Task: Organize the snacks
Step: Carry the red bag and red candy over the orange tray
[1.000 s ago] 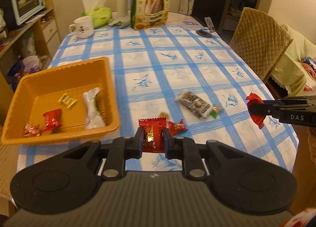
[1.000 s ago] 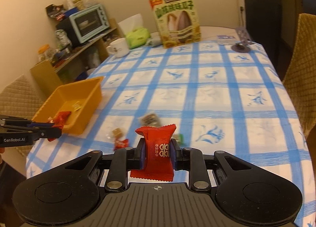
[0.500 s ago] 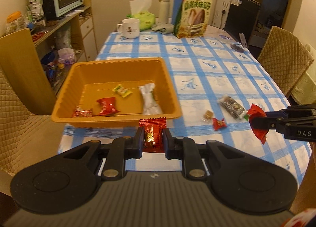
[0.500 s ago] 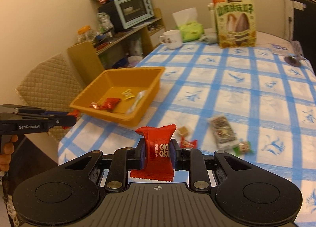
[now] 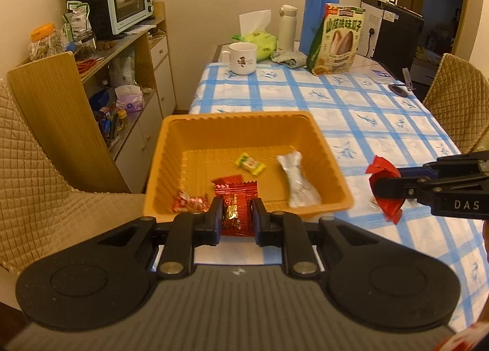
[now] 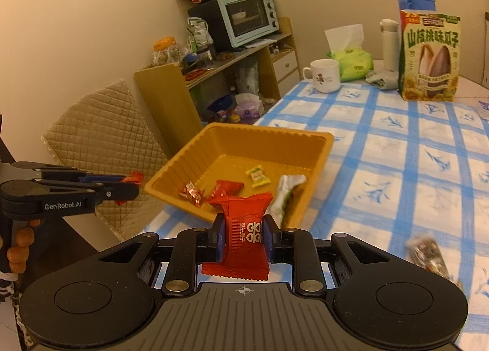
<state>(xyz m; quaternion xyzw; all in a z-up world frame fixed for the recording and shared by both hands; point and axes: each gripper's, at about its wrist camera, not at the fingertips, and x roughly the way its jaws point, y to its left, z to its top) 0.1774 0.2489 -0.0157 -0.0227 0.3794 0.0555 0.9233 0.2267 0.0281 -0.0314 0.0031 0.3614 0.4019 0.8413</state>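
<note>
An orange tray [image 5: 244, 120] [image 6: 318, 155] sits at the table's near left corner and holds several wrapped snacks, among them a silver packet [image 5: 298, 179] and a yellow candy [image 5: 250, 163]. My left gripper [image 5: 236, 216] is shut on a red snack packet [image 5: 236, 208], just short of the tray's near rim. My right gripper [image 6: 243, 239] is shut on a plain red snack packet [image 6: 244, 238], near the tray's corner. In the left wrist view the right gripper [image 5: 383, 189] shows at the right, over the cloth. In the right wrist view the left gripper [image 6: 131, 186] reaches in at the left.
A dark snack packet [image 6: 426, 254] lies loose on the blue-checked cloth. At the table's far end stand a mug [image 5: 241, 57], a tissue pack [image 5: 256, 42], a blue flask [image 5: 318, 14] and a sunflower-seed bag [image 5: 336, 39]. Quilted chairs [image 5: 36, 173] [image 5: 455, 97] flank the table; a shelf with an oven [image 5: 128, 2] is left.
Both grippers swung left toward the tray, each keeping its red packet. The tray now lies straight ahead of the left gripper, and the loose snacks have slid off to the right.
</note>
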